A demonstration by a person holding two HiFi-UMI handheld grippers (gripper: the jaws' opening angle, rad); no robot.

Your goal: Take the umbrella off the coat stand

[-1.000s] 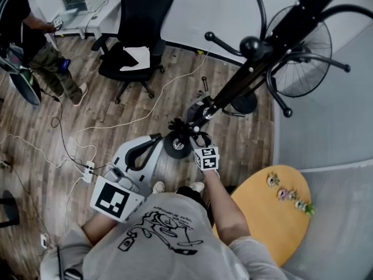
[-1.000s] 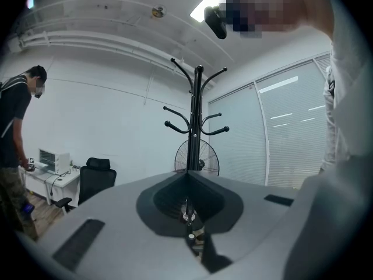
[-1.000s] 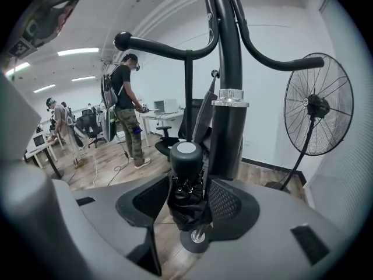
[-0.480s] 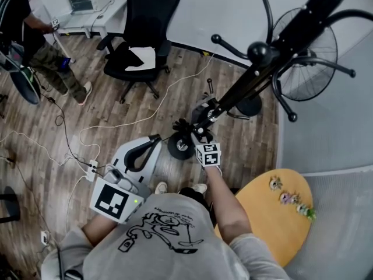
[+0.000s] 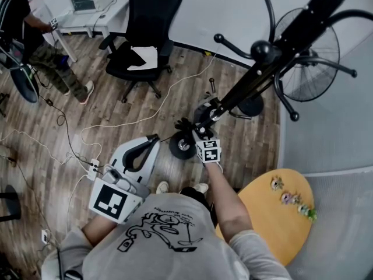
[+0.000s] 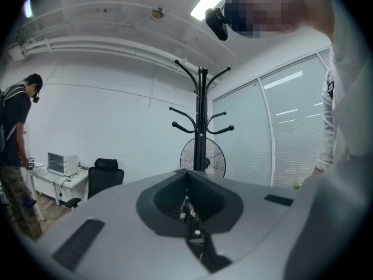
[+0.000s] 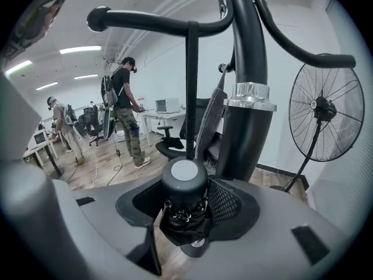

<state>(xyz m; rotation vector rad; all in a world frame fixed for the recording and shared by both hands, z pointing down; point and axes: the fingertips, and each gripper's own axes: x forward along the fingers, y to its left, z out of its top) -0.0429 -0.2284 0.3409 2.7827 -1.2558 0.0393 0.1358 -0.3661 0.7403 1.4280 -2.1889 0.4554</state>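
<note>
The black coat stand [image 5: 256,69] rises toward me in the head view, and its pole [image 7: 247,127] fills the right gripper view. A folded black umbrella [image 7: 184,182] with a round grey cap hangs by its strap [image 7: 190,92] from a hook arm [image 7: 157,22]. My right gripper [image 7: 185,198] is shut on the umbrella; in the head view the right gripper [image 5: 195,134] sits against the lower pole, beside the umbrella [image 5: 183,124]. My left gripper [image 5: 152,140] is held low to the left, its jaws together on nothing; the left gripper [image 6: 187,174] faces the coat stand [image 6: 201,115] from farther back.
A standing fan [image 5: 309,57] is just behind the stand. A black office chair [image 5: 143,34] and a person [image 5: 35,45] are to the left. White cables and a power strip [image 5: 91,169] lie on the wood floor. A round wooden table [image 5: 274,214] is at my right.
The head camera has shifted slightly, so everything sits a little higher and to the right. The right gripper stays shut on the umbrella by the pole; the left gripper has hardly moved.
</note>
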